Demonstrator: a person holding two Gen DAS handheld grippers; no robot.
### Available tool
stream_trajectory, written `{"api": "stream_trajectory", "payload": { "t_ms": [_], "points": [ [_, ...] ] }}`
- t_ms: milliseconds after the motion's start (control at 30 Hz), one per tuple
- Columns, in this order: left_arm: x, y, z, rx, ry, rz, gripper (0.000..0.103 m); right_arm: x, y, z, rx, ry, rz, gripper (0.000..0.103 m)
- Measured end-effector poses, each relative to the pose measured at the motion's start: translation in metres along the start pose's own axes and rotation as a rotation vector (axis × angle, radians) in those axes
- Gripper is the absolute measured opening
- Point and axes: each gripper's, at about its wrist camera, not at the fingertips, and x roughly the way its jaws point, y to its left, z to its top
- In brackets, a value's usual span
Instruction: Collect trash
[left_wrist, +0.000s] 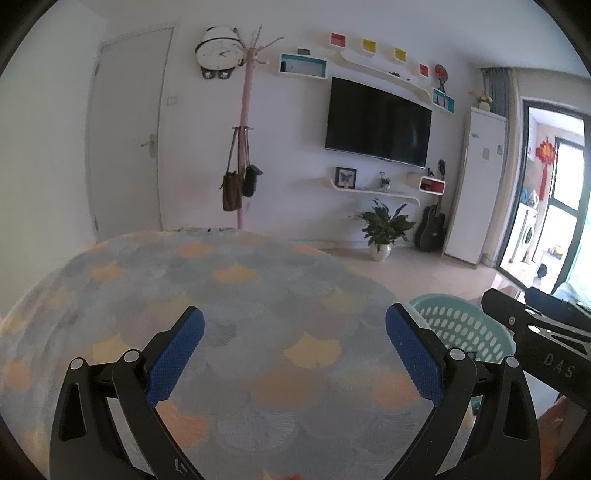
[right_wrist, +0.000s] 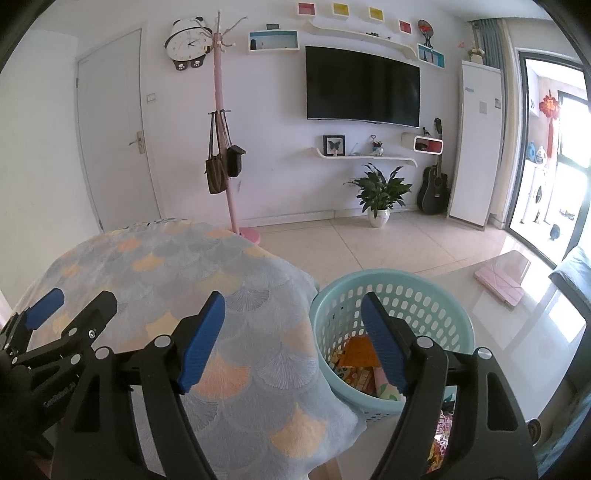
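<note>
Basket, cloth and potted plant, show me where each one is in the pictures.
basket (right_wrist: 448, 312): right wrist view, far inner wall.
cloth (left_wrist: 229, 295): left wrist view, middle of the patterned top.
potted plant (right_wrist: 380, 190): right wrist view, leaves.

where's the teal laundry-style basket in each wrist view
Left wrist view: the teal basket sits low at the right, partly hidden behind the left tool's right finger and the right tool.
Right wrist view: the basket is lower centre-right, beside the patterned cloth, with wrappers inside.
Shared landmark: the black TV on the far wall.
</note>
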Motion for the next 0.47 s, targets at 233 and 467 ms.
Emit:
{"api": "stream_trajectory", "payload": {
  "t_ms": [233, 467],
  "points": [
    [-0.0048, -0.0101, -0.002, 0.076, -0.045, 0.03, 0.096, 0.0006, -0.0012, 0.0002, 0.004, 0.006, -0.002, 0.073],
    [-0.0022, -0.0082, -0.0014, 0.079, -0.027, 0.008, 0.096, 0.0005, -0.0021, -0.0007, 0.003, 0.006, -0.002, 0.073]
  ]
}}
